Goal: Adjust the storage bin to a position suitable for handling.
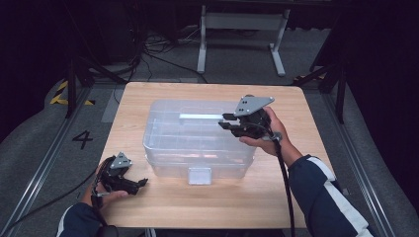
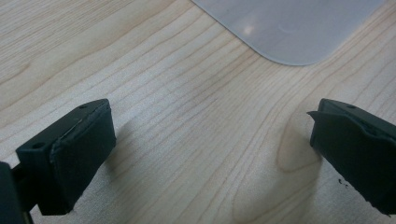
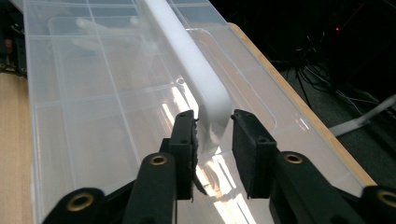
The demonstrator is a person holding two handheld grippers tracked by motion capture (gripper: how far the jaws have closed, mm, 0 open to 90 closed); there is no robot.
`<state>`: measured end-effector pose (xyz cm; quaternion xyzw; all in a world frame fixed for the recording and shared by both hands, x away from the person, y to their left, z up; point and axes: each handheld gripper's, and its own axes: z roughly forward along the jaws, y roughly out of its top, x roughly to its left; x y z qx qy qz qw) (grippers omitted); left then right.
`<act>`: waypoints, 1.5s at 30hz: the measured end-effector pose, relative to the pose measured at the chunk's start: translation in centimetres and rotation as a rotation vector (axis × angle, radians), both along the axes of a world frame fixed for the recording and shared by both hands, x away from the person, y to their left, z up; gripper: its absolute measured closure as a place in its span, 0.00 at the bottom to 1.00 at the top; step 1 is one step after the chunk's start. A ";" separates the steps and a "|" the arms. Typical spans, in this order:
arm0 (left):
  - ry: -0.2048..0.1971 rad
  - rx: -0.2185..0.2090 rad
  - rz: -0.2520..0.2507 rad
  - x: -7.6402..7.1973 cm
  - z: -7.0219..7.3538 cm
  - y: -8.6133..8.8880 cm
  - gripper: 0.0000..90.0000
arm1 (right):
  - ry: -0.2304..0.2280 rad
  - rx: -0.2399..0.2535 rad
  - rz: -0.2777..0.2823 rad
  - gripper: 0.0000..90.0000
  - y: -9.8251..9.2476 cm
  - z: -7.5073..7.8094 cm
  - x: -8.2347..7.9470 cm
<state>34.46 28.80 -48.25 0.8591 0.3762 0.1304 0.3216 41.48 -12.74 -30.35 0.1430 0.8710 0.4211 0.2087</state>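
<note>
Judging by the frames, the white plastic handle (image 3: 205, 93) of the clear plastic storage box (image 1: 163, 143) is already grasped by the right gripper (image 3: 214, 140); lifting is left. The left gripper (image 2: 210, 140) rests released on the wooden table (image 2: 187, 116).

1. Wooden table (image 1: 148, 207): centre of the frame, light grain.
2. White metal frame (image 1: 242, 29): upper centre, on the grey floor (image 1: 39, 133).
3. Painted numeral "4" (image 1: 82, 139): left of the table.
4. Loose cables (image 1: 148, 54): upper left.
</note>
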 end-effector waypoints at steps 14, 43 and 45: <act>-0.020 -0.019 0.032 0.0 0.1 0.4 0.10 | 0.016 -0.003 -0.002 0.84 0.8 0.5 0.4; -0.238 -0.040 0.063 -3.3 6.7 -1.1 0.66 | 0.076 -0.028 -0.033 0.83 1.3 2.4 1.9; -0.250 -0.046 0.066 -3.5 7.2 -1.4 0.71 | 0.082 -0.023 -0.034 0.83 1.2 2.6 2.1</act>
